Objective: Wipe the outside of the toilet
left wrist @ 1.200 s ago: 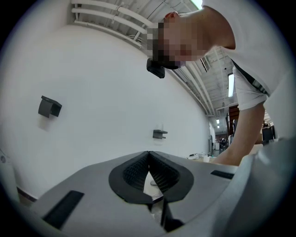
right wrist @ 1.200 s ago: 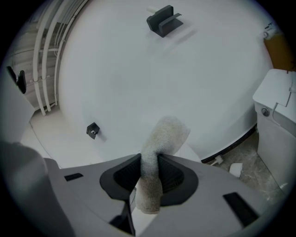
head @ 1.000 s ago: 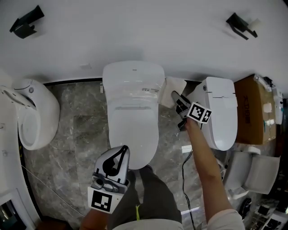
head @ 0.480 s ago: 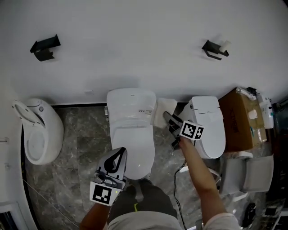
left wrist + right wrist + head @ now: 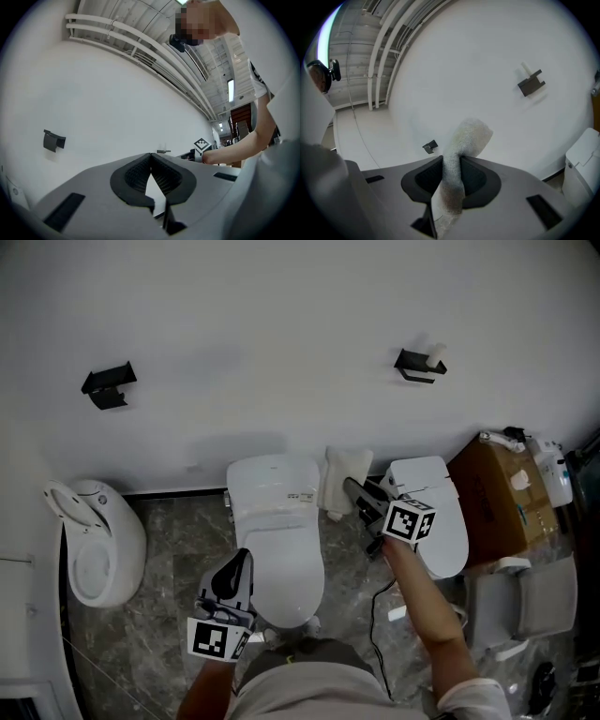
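Note:
A white toilet (image 5: 277, 540) with its lid down stands against the white wall, centre of the head view. My right gripper (image 5: 353, 489) is shut on a pale cloth (image 5: 341, 482), held beside the toilet's right rear corner, between it and a second toilet. In the right gripper view the cloth (image 5: 459, 154) stands up folded between the closed jaws and the gripper (image 5: 452, 159) faces the wall. My left gripper (image 5: 240, 563) is raised over the toilet's front left edge, jaws closed on nothing. In the left gripper view that gripper (image 5: 151, 157) points at the wall.
A second white toilet (image 5: 433, 521) stands to the right, a third (image 5: 103, 540) with its seat up to the left. Two black wall brackets (image 5: 108, 385) (image 5: 417, 362) hang above. A cardboard box (image 5: 511, 502) and a floor cable (image 5: 375, 610) lie at right.
The head camera has risen and pulled back, so more wall shows. My right gripper with the cloth stays beside the toilet's rear right corner. The left gripper stays at the front left.

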### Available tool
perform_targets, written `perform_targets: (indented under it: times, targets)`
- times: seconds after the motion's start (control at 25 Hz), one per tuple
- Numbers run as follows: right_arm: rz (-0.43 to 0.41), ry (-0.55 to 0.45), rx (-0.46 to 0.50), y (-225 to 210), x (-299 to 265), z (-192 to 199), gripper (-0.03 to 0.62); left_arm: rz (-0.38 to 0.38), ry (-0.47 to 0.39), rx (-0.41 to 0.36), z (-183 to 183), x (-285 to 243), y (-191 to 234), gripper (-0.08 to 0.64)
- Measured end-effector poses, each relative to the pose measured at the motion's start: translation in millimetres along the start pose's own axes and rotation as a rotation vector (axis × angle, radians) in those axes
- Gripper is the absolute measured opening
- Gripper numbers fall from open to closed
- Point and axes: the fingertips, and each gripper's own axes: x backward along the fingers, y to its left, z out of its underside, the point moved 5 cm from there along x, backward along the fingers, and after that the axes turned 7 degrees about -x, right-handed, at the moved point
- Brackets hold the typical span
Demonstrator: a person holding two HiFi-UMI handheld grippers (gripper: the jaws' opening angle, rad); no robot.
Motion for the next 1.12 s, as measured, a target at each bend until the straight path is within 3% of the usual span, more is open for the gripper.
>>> perform_targets:
  times: [0.36,0.56,0.88,1.12]
  targets:
    - [-0.11,-0.045,0.224,66,53,-29,0.117,-0.045,-0.026,-0.054,-30,-10,-10,0.018]
    - [-0.152,-0.048,0.289,83,84,-28,0.117,-0.05,-0.029,-0.063,-35,-17,-22,0.017]
    - [-0.172,-0.111,0.424,99,130,-43,0.117,-0.032,-0.052,-0.085,-48,-34,-44,0.017]
    - [-0.165,-0.141,0.527,111,159,-48,0.117,-0.059,-0.07,-0.102,-60,-31,-47,0.017]
